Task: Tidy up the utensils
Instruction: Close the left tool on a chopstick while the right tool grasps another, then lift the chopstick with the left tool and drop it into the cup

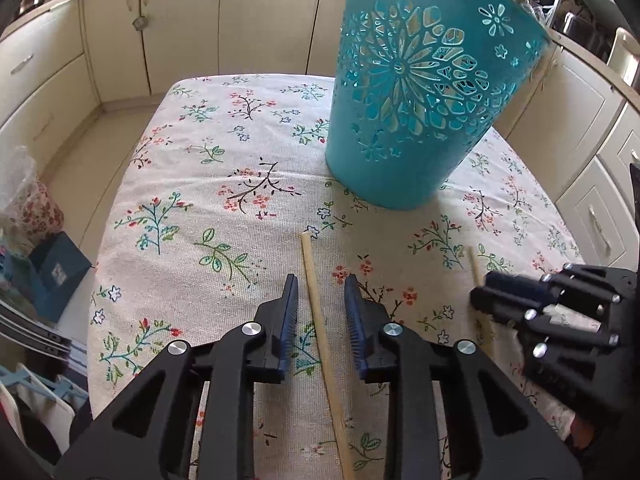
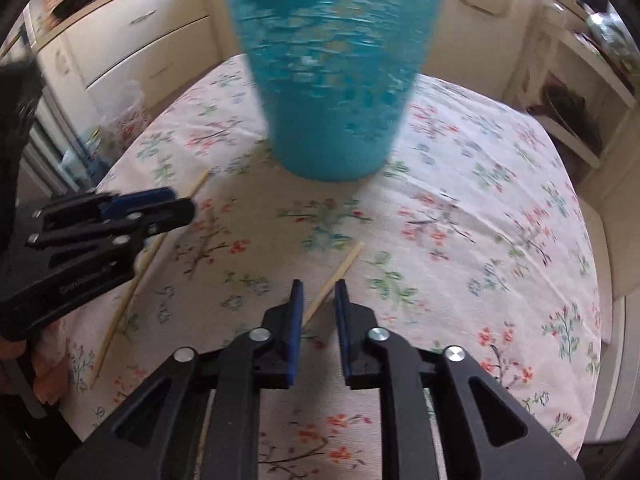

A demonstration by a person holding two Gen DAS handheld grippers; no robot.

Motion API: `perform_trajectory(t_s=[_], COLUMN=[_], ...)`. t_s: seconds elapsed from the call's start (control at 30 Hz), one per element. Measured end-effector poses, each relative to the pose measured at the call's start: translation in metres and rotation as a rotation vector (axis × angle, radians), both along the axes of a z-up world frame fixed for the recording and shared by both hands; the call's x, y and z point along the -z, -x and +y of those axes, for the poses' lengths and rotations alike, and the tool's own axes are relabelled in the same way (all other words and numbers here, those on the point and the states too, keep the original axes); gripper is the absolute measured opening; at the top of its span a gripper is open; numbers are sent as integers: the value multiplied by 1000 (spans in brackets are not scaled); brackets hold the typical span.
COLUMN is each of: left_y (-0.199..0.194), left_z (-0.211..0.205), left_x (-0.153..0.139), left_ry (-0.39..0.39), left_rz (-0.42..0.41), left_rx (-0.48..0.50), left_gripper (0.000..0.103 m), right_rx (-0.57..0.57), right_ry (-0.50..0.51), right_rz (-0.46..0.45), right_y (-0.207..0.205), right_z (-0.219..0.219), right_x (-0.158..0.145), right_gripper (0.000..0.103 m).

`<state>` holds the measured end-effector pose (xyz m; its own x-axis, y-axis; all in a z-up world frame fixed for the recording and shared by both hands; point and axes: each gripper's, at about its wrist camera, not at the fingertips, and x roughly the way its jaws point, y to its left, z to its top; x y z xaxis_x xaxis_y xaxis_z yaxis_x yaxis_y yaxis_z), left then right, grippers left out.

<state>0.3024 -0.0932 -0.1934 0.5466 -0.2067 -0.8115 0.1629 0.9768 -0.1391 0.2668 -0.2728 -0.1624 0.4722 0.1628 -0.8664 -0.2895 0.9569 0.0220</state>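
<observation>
Two wooden chopsticks lie on the floral tablecloth in front of a teal cut-out holder [image 1: 416,92], which stands upright and also shows blurred in the right wrist view [image 2: 332,60]. My left gripper [image 1: 321,280] is open, its jaws on either side of one chopstick [image 1: 320,320], low over the cloth. My right gripper [image 2: 318,286] is open around the other chopstick [image 2: 340,270]. The right gripper also shows in the left wrist view [image 1: 496,288] over its chopstick [image 1: 476,268]. The left gripper shows in the right wrist view [image 2: 176,202] above the first chopstick [image 2: 132,288].
The table [image 1: 192,216] is covered by a floral cloth with its edges close on the left and far side. Cream kitchen cabinets [image 1: 180,28] surround it. A blue box [image 1: 56,272] and a plastic bag [image 1: 28,200] sit off the left edge.
</observation>
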Motion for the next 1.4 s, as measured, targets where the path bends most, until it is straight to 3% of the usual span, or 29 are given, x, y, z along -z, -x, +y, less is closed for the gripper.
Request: perform_trajectory(t_s=[0.1, 0.2, 0.43, 0.6, 0.87, 1.4], left_y=[-2, -5, -9, -5, -3, 50], left_z=[-6, -6, -5, -12, -10, -4], left_x=[1, 1, 1, 2, -2, -86], left_ry=[-34, -17, -26, -75, -73, -19], left_rz=[-18, -9, 32, 11, 6, -323], left_rx=[6, 21, 13, 18, 29, 48], left_gripper=[22, 6, 6, 6, 5, 5], right_rx=[25, -23, 1, 20, 44, 56], right_ry=[-47, -41, -33, -36, -46, -31], right_rz=[-3, 2, 0, 14, -8, -52], right_y=[1, 5, 9, 14, 18, 30], right_z=[-4, 3, 6, 6, 6, 9], right_x=[1, 1, -1, 1, 1, 3], right_gripper=[19, 11, 13, 13, 9, 9])
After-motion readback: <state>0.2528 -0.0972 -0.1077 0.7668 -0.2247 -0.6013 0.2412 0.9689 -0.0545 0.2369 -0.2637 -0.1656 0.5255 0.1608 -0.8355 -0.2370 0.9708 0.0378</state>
